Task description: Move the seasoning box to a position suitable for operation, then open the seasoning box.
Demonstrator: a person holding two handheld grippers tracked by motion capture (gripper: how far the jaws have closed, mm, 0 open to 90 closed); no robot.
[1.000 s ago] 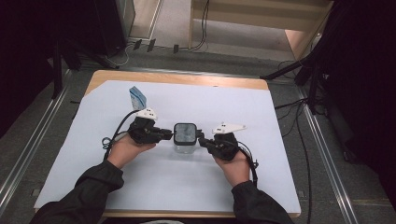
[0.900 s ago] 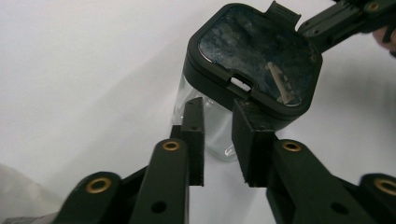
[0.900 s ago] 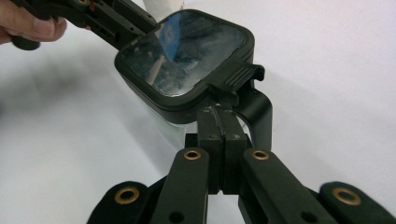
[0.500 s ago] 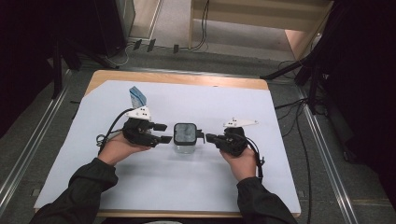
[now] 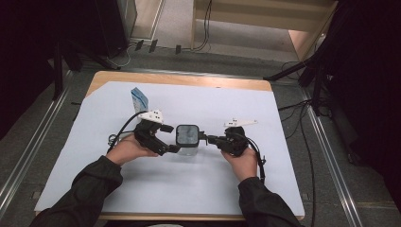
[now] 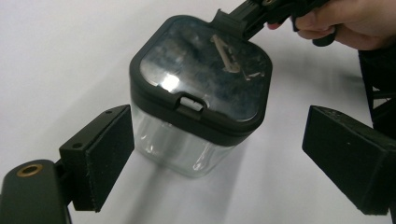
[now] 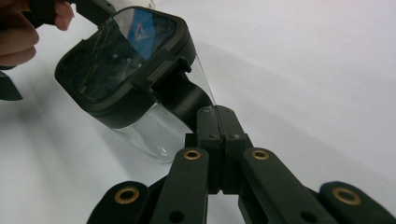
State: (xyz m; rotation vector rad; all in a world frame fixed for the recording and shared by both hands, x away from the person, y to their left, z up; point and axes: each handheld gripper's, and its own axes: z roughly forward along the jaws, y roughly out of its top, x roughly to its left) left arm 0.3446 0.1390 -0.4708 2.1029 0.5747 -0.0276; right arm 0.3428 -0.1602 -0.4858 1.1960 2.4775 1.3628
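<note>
Since the earlier frame the left gripper [image 5: 172,138] has let go: its jaws have just been opening and are now standing wide on either side of the box [image 5: 187,138], one pad [image 6: 105,154] just beside the clear wall, the other well apart, neither pressing. The box is sitting upright on the white sheet [image 5: 198,189] near the middle of the table, dark lid [image 6: 201,70] down, its small front latch [image 6: 190,102] facing the left gripper.

The right gripper [image 5: 206,138] is staying fully closed with nothing between its jaws; its tip is resting against the lid's far edge, at what looks like the hinge tab [image 7: 161,67].

With the left jaws off, nothing is steadying the box. A push from the closed right tip would likely slide or tip the light box rather than work the lid. A blue packet [image 5: 139,99] is standing near the sheet's far left, clear of both hands.
</note>
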